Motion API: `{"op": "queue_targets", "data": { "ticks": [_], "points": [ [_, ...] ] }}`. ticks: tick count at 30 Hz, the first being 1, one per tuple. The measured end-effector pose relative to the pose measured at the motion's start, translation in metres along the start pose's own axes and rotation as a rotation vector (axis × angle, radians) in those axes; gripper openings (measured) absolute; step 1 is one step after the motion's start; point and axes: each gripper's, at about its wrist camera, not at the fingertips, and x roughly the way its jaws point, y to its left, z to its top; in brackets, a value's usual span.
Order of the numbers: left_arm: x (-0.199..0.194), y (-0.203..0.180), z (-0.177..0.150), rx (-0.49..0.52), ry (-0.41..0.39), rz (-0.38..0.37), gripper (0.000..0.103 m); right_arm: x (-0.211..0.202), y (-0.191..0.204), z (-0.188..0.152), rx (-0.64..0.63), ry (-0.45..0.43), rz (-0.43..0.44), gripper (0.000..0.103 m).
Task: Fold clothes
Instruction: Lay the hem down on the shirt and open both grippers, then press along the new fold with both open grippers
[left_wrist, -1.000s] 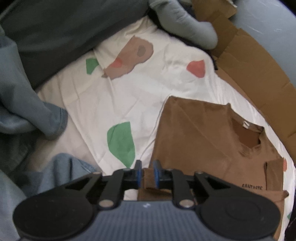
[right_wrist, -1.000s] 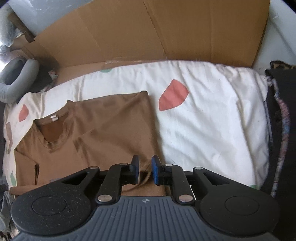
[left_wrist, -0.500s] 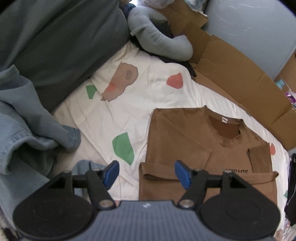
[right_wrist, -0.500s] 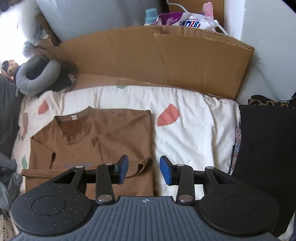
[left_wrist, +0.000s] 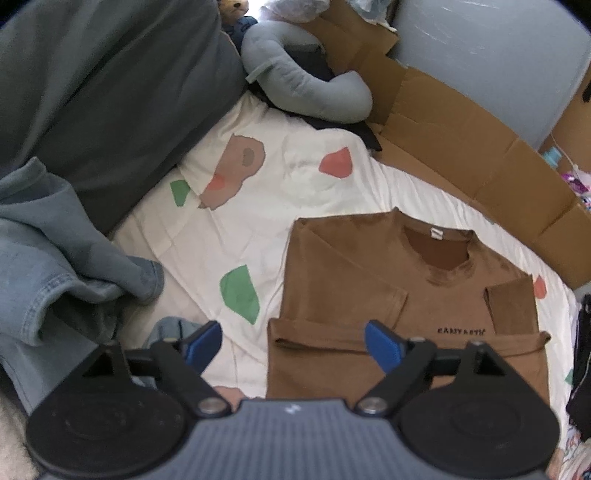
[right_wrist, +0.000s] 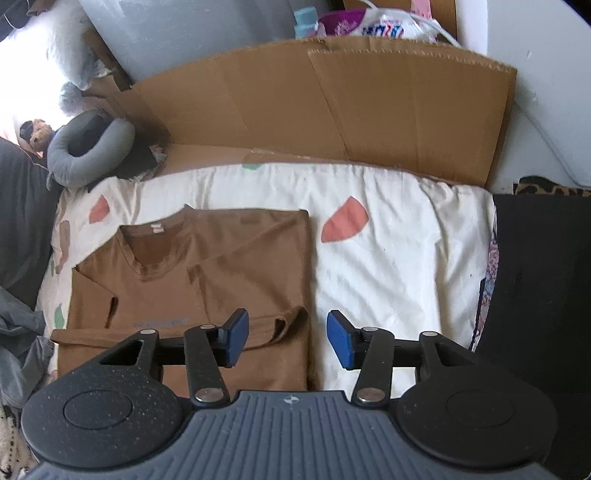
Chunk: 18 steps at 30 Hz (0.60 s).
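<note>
A brown T-shirt (left_wrist: 373, 280) lies flat on the white patterned sheet (left_wrist: 258, 206), sleeves folded in and its bottom hem folded up across the chest print. My left gripper (left_wrist: 293, 343) hangs open above the shirt's near left corner, holding nothing. In the right wrist view the same brown T-shirt (right_wrist: 221, 258) lies left of centre on the sheet (right_wrist: 399, 258). My right gripper (right_wrist: 286, 341) is open above the shirt's near right edge, with nothing between its blue pads.
Grey-blue denim clothes (left_wrist: 55, 258) are heaped at the left, with a dark cushion (left_wrist: 92, 74) behind. A grey neck pillow (left_wrist: 303, 85) and cardboard sheets (right_wrist: 325, 103) line the far side. Black fabric (right_wrist: 535, 295) lies at the right edge.
A second ago both grippers were shut on the shirt's hem near the cloth. Both have since opened, let go of the fold and pulled back and up from the shirt.
</note>
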Motion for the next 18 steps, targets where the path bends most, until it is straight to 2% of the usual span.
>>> {"op": "queue_targets", "data": {
  "ticks": [3,8,18],
  "points": [
    [0.015,-0.005,-0.001,0.019,0.016,0.029,0.087,0.011,-0.005,-0.008,-0.01,0.009,-0.001,0.055],
    [0.049,-0.006,-0.013,0.05,0.038,0.025,0.087,0.03,-0.006,-0.021,-0.054,0.01,0.007,0.069],
    [0.097,-0.013,-0.041,0.133,0.0,-0.031,0.086,0.073,0.007,-0.04,-0.202,0.021,0.031,0.07]
  ]
}}
